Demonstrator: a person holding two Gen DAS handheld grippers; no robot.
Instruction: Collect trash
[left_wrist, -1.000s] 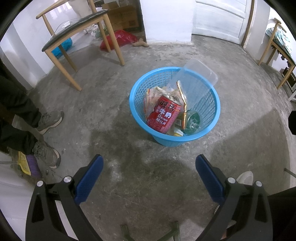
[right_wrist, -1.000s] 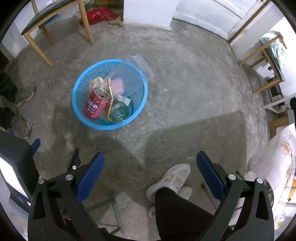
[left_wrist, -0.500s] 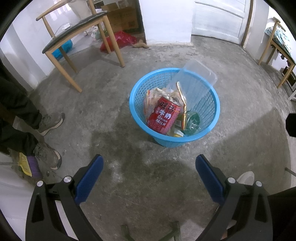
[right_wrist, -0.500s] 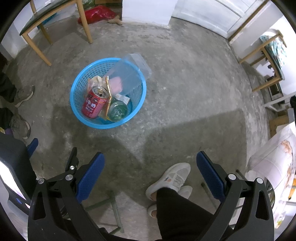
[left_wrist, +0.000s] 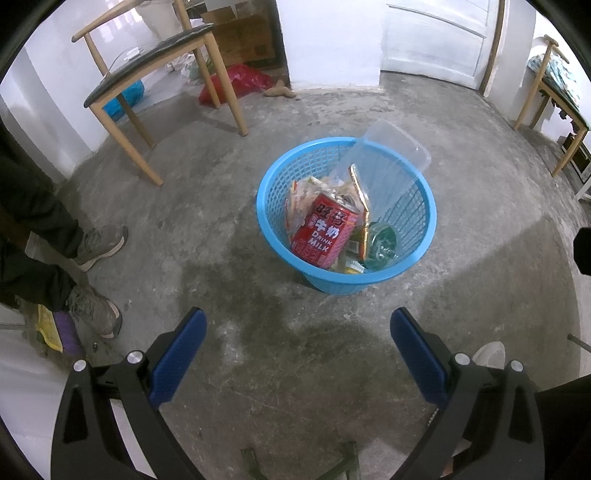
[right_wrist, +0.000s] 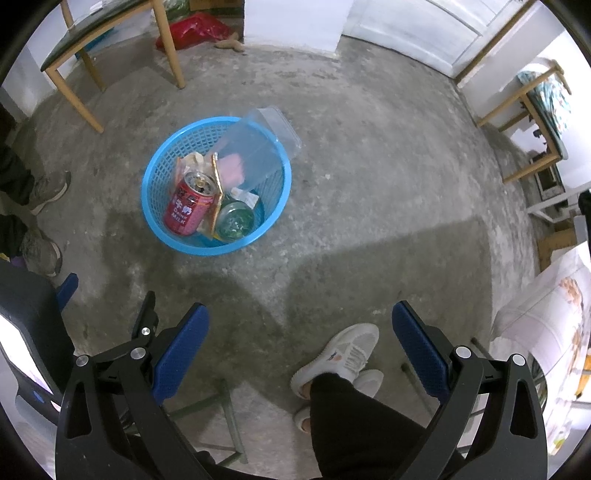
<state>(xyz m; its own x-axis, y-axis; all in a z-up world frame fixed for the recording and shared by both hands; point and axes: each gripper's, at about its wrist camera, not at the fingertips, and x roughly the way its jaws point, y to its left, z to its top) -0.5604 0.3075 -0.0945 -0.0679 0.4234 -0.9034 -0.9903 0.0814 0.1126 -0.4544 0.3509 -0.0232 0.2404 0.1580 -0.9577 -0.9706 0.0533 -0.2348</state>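
A blue plastic basket (left_wrist: 273, 184) (right_wrist: 159, 177) stands on the concrete floor. Inside lie a red milk can (left_wrist: 325, 230) (right_wrist: 190, 205), a clear plastic container (left_wrist: 388, 162) (right_wrist: 258, 147) leaning over the rim, a green glass bottle (left_wrist: 382, 242) (right_wrist: 234, 219) and snack wrappers (left_wrist: 301, 195). My left gripper (left_wrist: 297, 350) hangs open above the floor in front of the basket, holding nothing. My right gripper (right_wrist: 299, 343) is open too, higher up and to the basket's right, with nothing between its fingers.
A wooden chair (left_wrist: 155, 70) (right_wrist: 110, 44) stands at the back left, a red bag (left_wrist: 236, 83) behind it. A person's grey shoes (left_wrist: 99, 243) are at left. White shoes (right_wrist: 343, 354) and a dark trouser leg sit below the right gripper. More wooden furniture (right_wrist: 532, 107) lines the right wall.
Both grippers have drawn back and up a little from the basket, so it looks slightly smaller and farther. They stay open and the basket's contents have not moved.
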